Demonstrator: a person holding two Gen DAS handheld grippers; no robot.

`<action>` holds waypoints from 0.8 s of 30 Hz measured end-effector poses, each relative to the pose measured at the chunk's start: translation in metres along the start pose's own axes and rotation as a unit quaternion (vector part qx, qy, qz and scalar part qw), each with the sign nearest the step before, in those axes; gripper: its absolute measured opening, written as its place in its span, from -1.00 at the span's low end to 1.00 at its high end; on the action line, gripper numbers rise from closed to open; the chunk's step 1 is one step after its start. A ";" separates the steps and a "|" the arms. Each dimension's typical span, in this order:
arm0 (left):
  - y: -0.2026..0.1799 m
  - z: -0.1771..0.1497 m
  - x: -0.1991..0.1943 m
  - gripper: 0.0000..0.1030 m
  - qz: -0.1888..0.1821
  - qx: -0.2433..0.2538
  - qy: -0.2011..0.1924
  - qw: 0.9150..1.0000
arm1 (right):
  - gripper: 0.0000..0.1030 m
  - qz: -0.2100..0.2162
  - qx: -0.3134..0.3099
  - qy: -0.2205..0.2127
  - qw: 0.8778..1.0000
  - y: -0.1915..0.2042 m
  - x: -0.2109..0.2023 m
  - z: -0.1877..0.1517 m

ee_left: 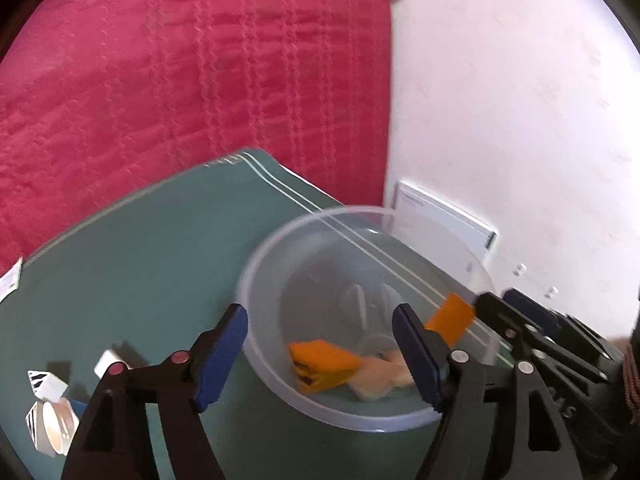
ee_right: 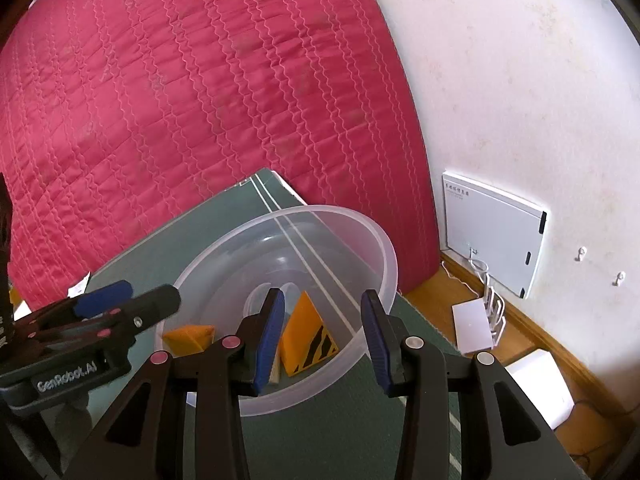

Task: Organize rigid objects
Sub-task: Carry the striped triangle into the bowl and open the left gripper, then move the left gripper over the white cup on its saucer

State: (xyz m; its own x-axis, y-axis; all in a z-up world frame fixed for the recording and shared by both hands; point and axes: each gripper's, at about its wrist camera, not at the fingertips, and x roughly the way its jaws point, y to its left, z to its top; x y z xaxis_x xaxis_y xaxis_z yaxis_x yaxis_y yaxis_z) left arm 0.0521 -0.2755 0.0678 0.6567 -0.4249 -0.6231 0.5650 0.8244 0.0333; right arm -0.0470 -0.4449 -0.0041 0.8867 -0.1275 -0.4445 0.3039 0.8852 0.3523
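Left gripper (ee_left: 320, 344) wide open, empty, jaws straddling near rim of clear bowl (ee_left: 256, 280). Right gripper (ee_right: 323, 332) open, empty, over the bowl. Inside, lower center: orange wedges (ee_right: 308, 336), pale pieces (ee_left: 380, 376). Beyond: green mat (ee_left: 140, 248), red quilt (ee_left: 180, 80).

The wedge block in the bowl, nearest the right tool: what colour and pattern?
Orange wedge block, black stripes on one face; right wrist view shows it best.
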 end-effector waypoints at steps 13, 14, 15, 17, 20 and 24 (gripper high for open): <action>0.038 -0.027 -0.008 0.57 0.035 -0.065 0.028 0.997 | -0.20 -0.001 -0.001 0.002 1.000 0.001 0.000 -0.001; 0.039 -0.028 -0.008 0.57 0.036 -0.068 0.029 0.997 | -0.20 -0.001 -0.001 0.003 1.000 0.001 0.000 -0.001; 0.041 -0.030 -0.009 0.57 0.039 -0.071 0.031 0.996 | -0.20 -0.002 -0.002 0.003 1.000 0.002 0.000 -0.001; 0.044 -0.033 -0.011 0.57 0.042 -0.074 0.032 0.996 | -0.20 -0.002 -0.003 0.004 1.000 0.003 0.000 -0.002; 0.048 -0.038 -0.015 0.58 0.046 -0.081 0.034 0.995 | -0.20 -0.002 -0.006 0.005 1.000 0.004 0.001 -0.002; 0.055 -0.043 -0.020 0.58 0.053 -0.093 0.035 0.994 | -0.15 -0.001 -0.012 0.007 1.000 0.004 0.001 -0.003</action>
State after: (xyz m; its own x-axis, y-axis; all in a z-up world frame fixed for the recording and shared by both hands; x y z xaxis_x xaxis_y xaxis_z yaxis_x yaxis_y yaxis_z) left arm 0.0486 -0.2052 0.0487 0.6671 -0.3100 -0.6774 0.3883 0.9207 -0.0390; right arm -0.0453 -0.4398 -0.0055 0.8809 -0.1223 -0.4572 0.2963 0.8958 0.3313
